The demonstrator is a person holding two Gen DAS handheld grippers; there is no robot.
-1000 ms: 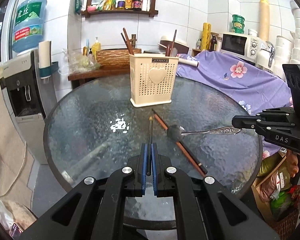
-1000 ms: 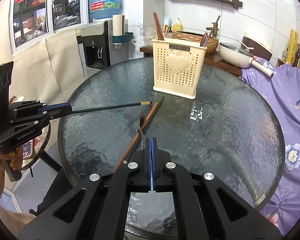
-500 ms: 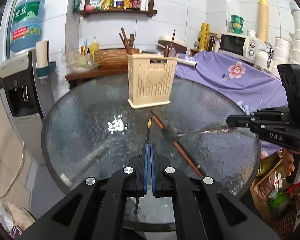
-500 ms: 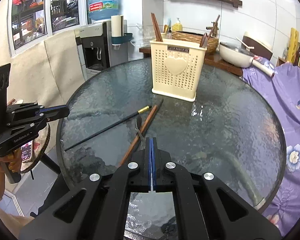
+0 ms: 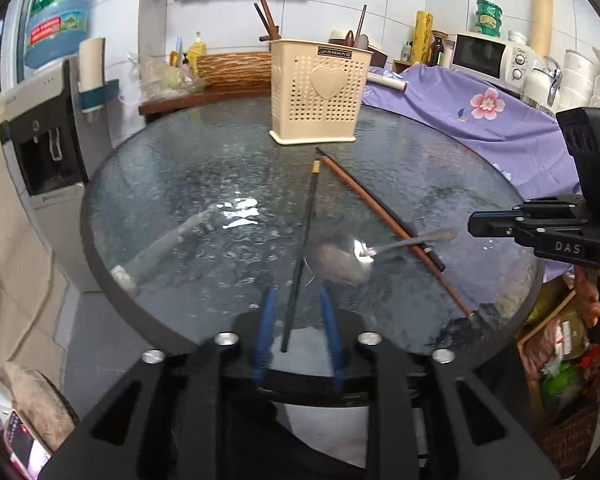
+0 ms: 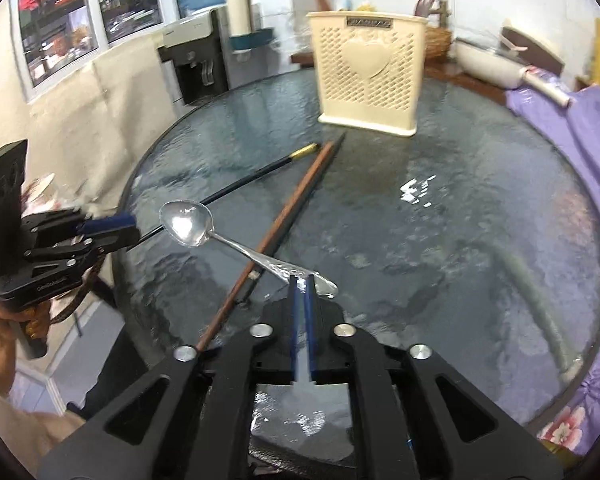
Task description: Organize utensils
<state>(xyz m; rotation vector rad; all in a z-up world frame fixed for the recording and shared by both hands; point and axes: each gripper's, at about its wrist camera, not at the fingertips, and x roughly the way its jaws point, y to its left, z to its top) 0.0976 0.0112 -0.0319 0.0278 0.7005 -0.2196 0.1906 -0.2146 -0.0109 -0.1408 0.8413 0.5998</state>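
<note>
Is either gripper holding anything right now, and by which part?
Neither grips firmly. The left gripper is opening around the black chopstick's near end; the right gripper is opening at the spoon's handle end.

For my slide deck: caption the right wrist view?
Opening right tongs over metal spoon crossing chopsticks on glass table.

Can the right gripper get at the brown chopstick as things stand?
Probably yes: the brown chopstick lies bare on the table, just left of the right gripper. Only the spoon handle crosses it, between the opening jaws.
</note>
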